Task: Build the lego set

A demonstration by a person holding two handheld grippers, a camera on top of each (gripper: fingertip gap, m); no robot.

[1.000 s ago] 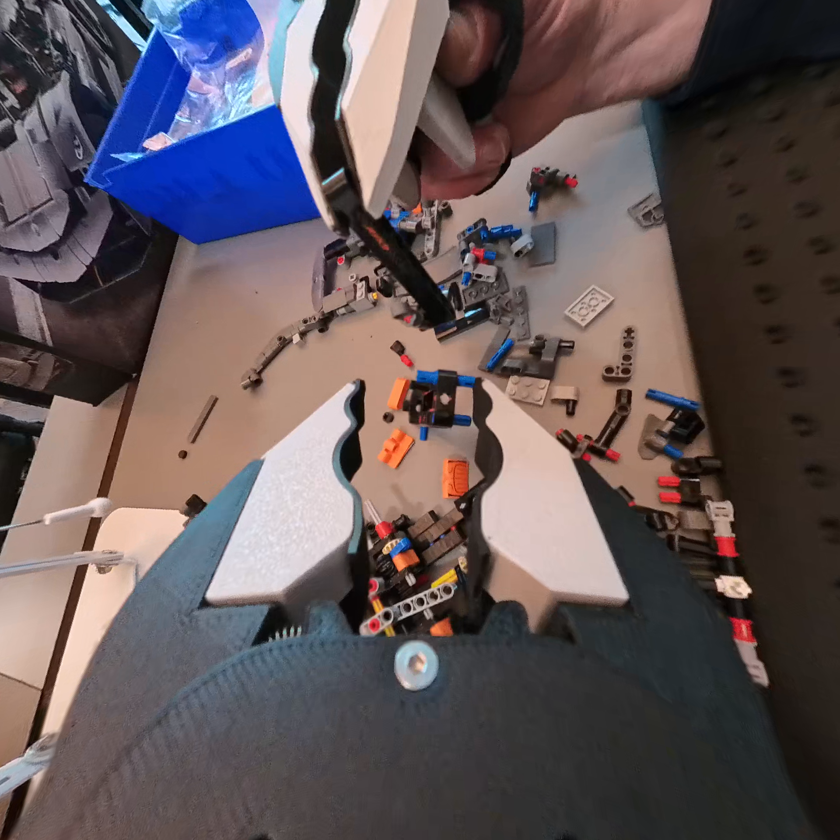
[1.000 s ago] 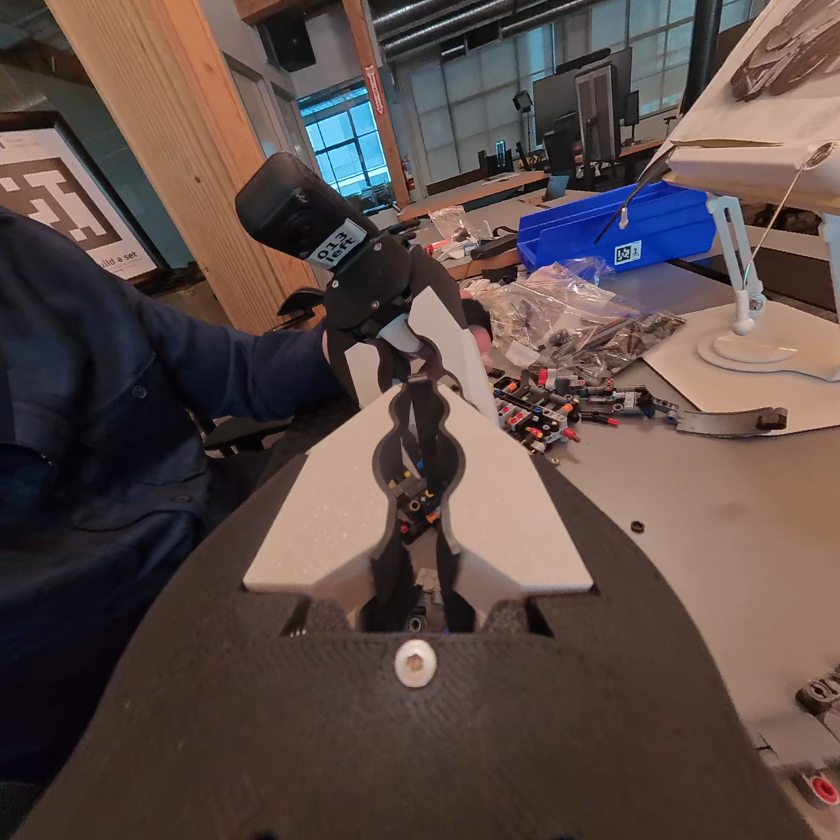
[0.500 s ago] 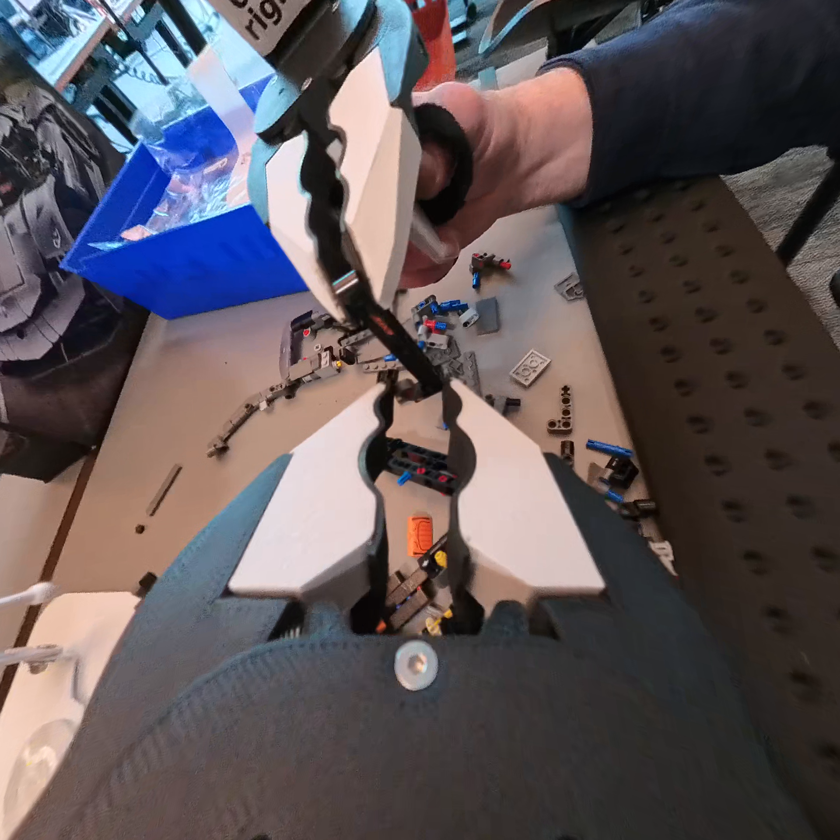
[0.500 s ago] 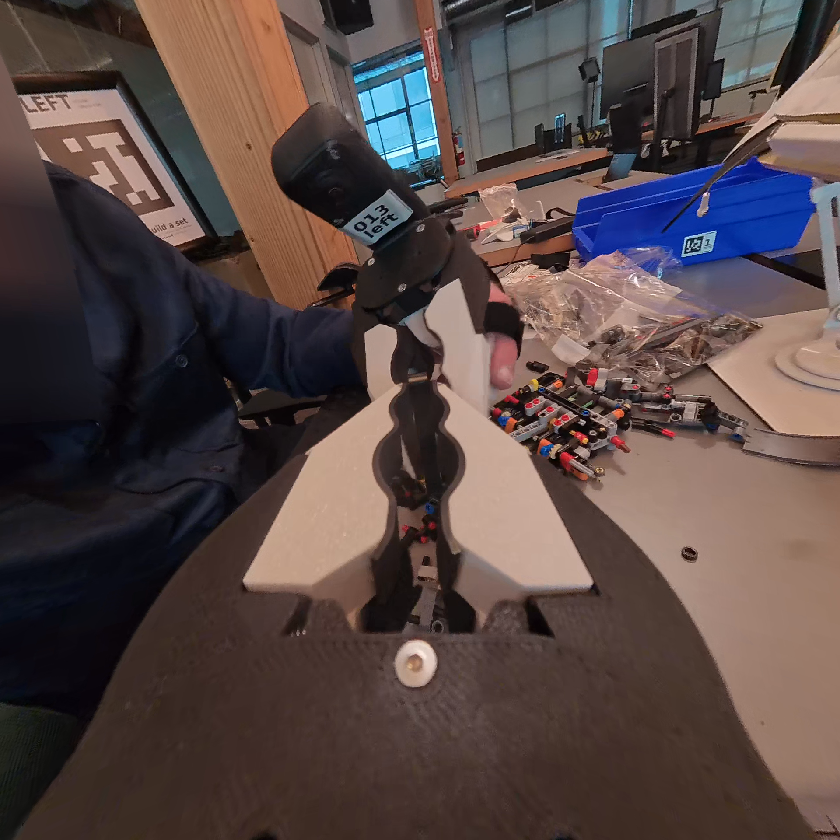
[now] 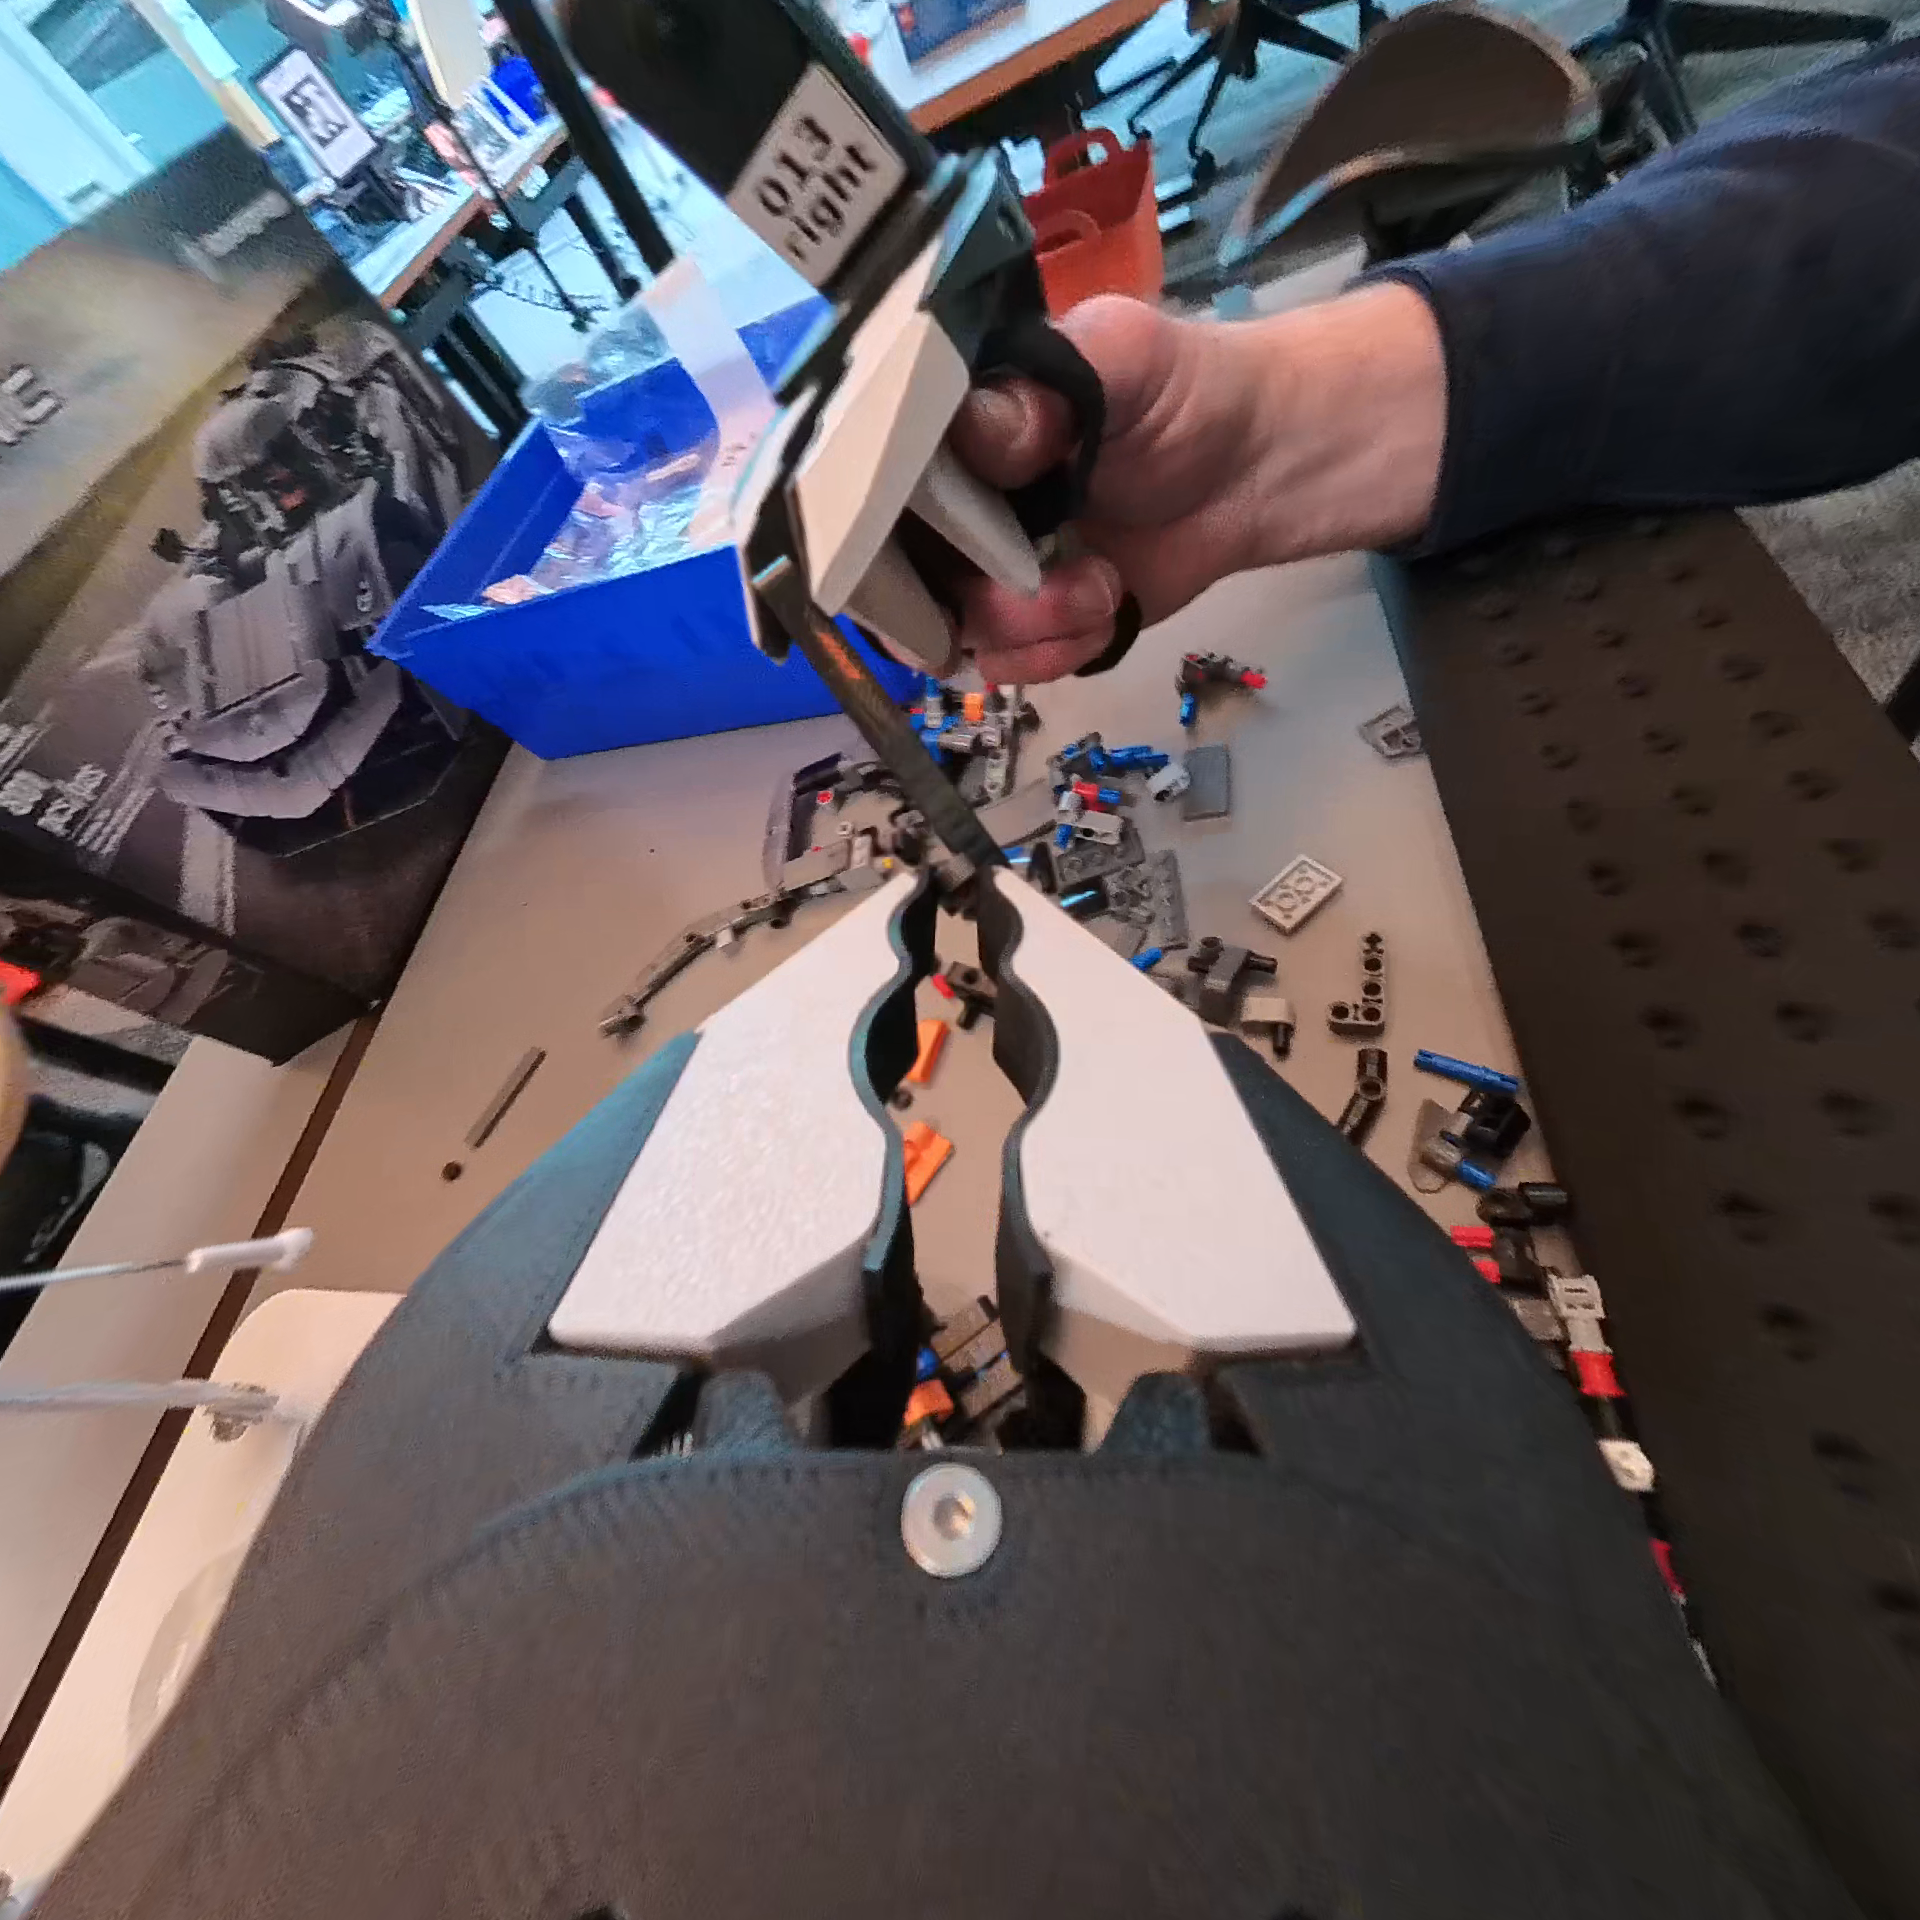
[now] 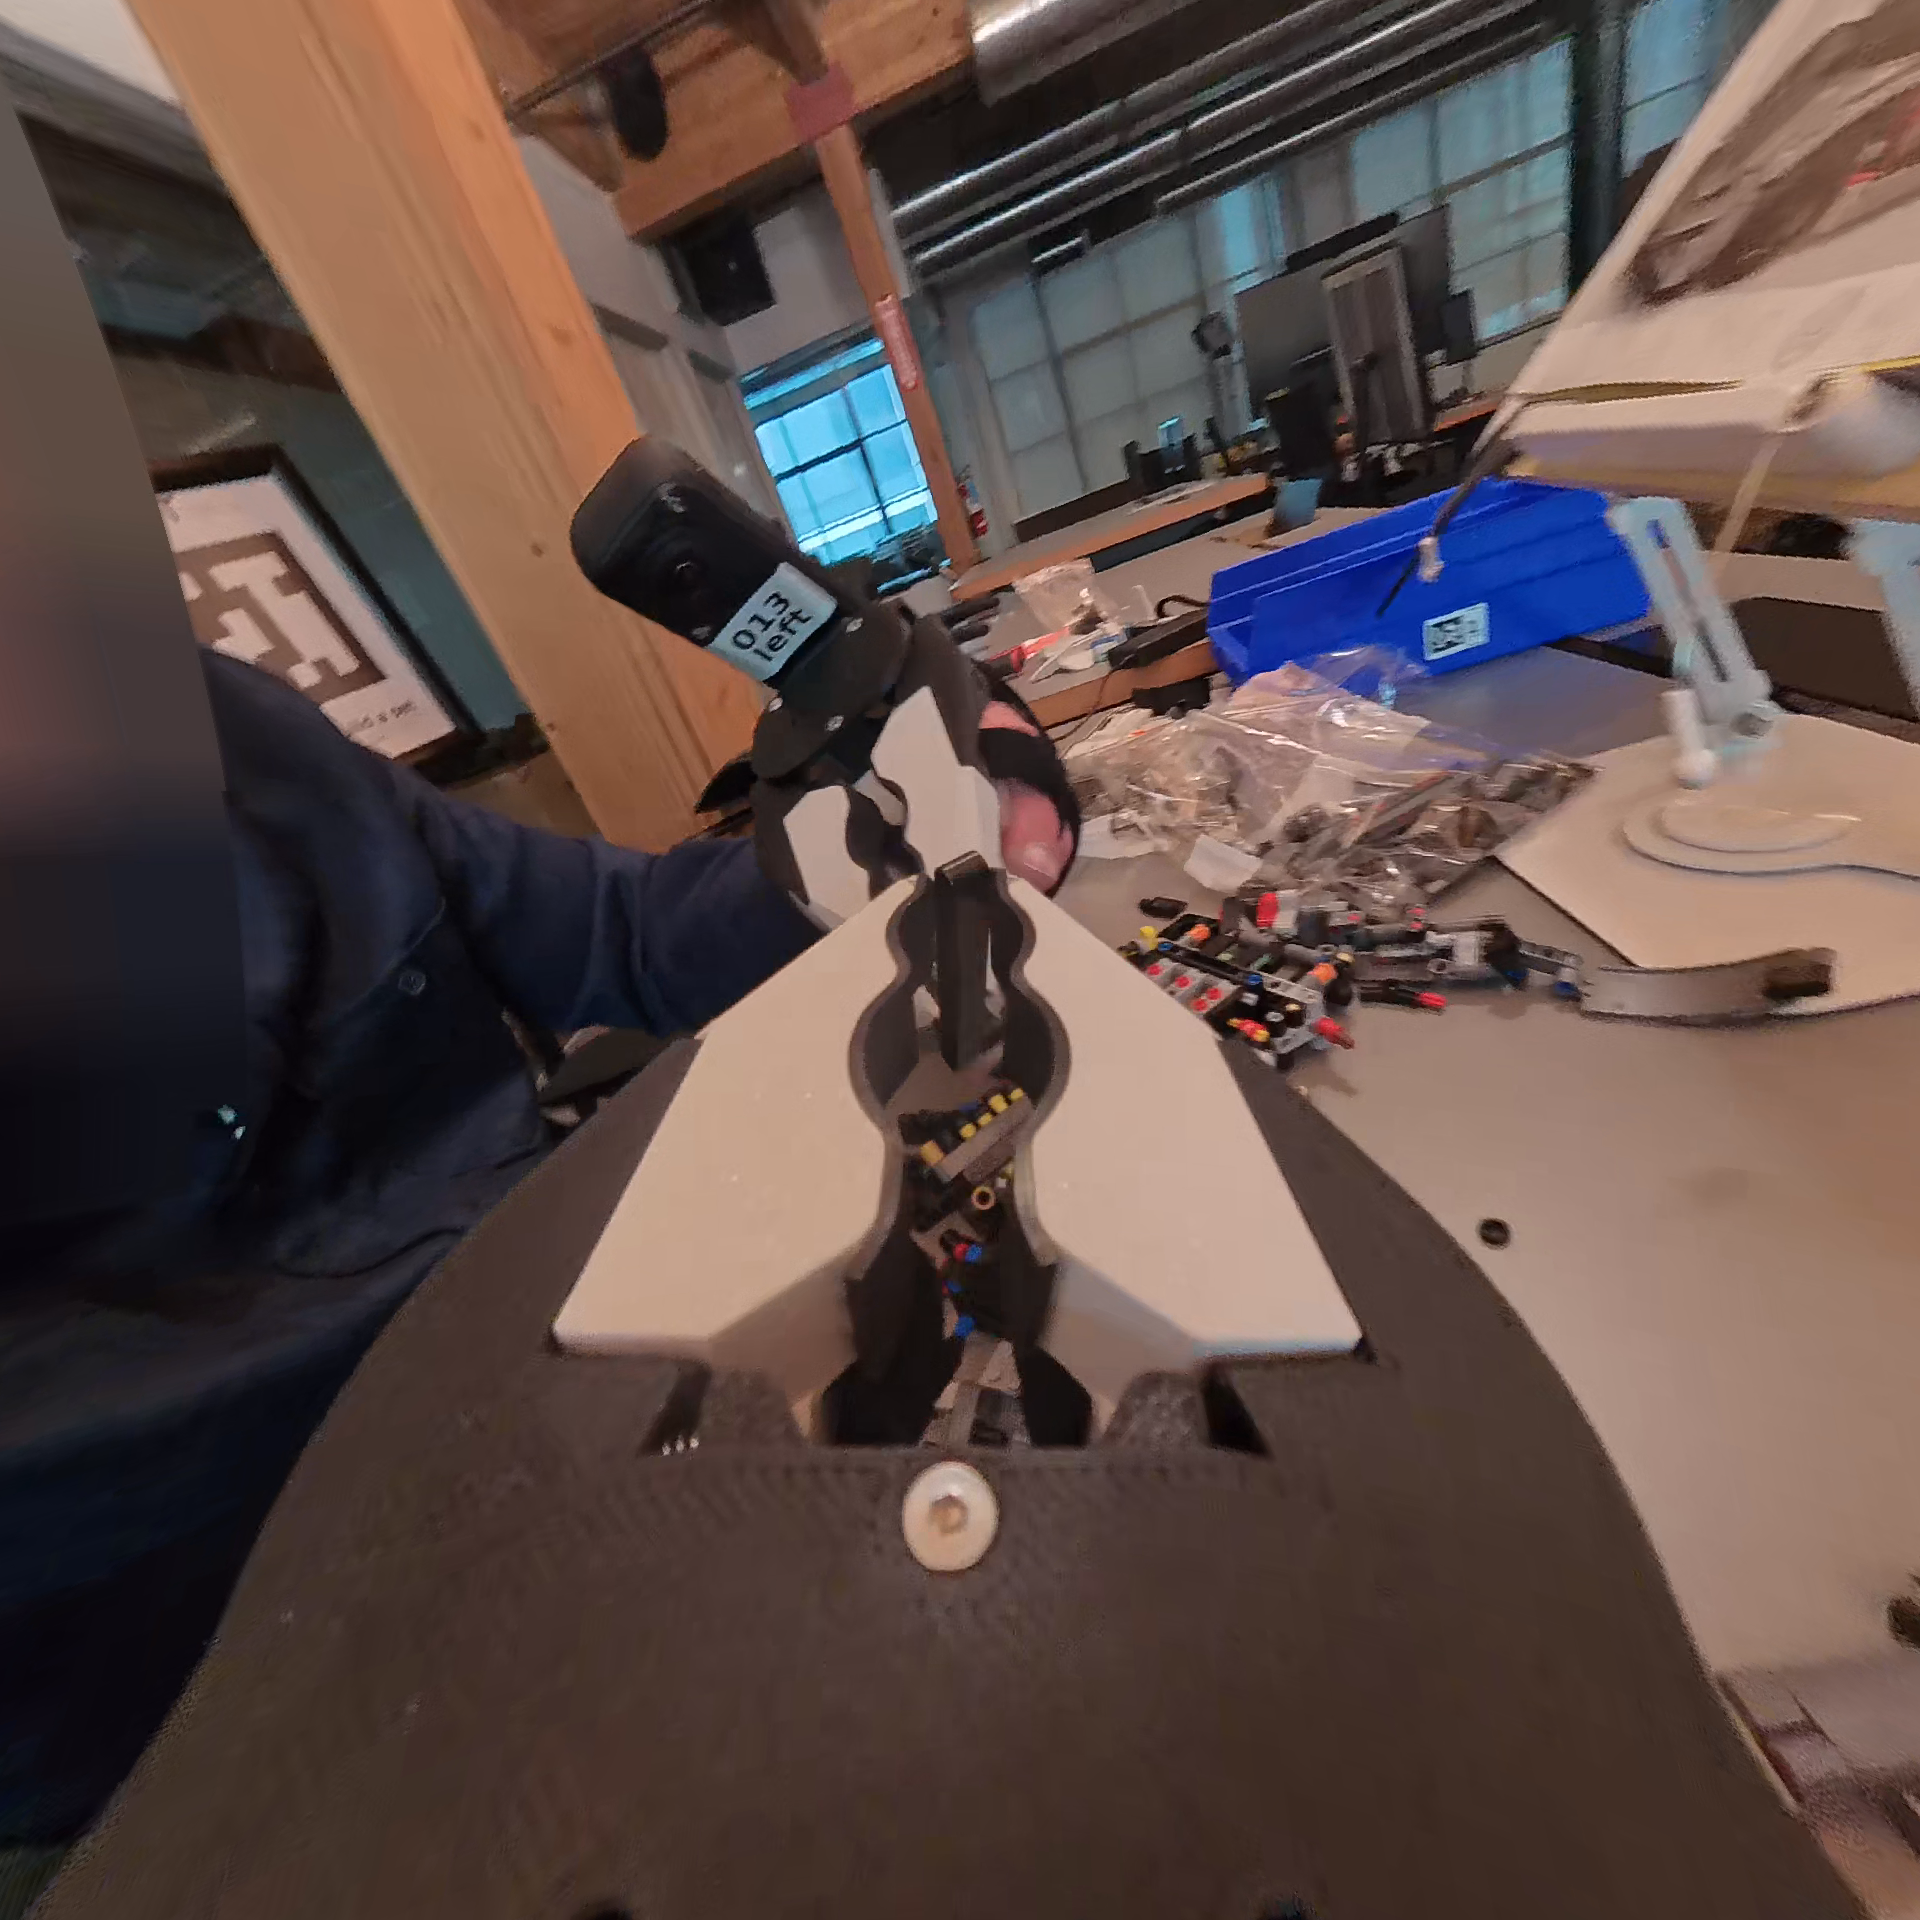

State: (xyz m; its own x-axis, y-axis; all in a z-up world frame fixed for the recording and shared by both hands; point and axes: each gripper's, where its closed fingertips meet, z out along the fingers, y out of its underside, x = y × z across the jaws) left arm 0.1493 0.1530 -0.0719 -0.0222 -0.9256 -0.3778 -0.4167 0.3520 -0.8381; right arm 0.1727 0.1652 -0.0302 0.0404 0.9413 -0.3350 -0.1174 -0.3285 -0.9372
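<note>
left wrist view: near edge first. left gripper [image 5: 951, 894] has its jaws nearly together, tips pinching the low end of a long black beam [image 5: 902, 758]. a second ago the jaws stood wide over the loose parts; since then they have narrowed and lifted to the beam. the grip looks light, right at the tips.

past the beam's low end, the table [image 5: 623, 831] shows through the jaw gap: orange bits [image 5: 928, 1044] below, grey plates [image 5: 1296, 890] to the beam's right, a curved grey strip [image 5: 717, 935] to its left. the beam is up off the table, slanting.

at the beam's high end, the right gripper [image 5: 769, 582] is clamped on it, held in a hand [image 5: 1195, 488]. behind that, left of the beam, a blue bin [image 5: 582, 644] and the set's box [image 5: 208, 623].

right wrist view: the beam [image 6: 961, 961] runs out between closed jaws of the right gripper [image 6: 961, 883]; the left gripper [image 6: 883, 831] meets it just beyond. a part-built assembly [image 6: 1247, 977] lies on the table to the beam's right, bagged parts [image 6: 1330, 769] farther back.

judgement: both ends are now gripped, so this reads as a hand-over or re-grip, before the beam goes to the assembly. risk: it may twist if one side lets go early.
</note>
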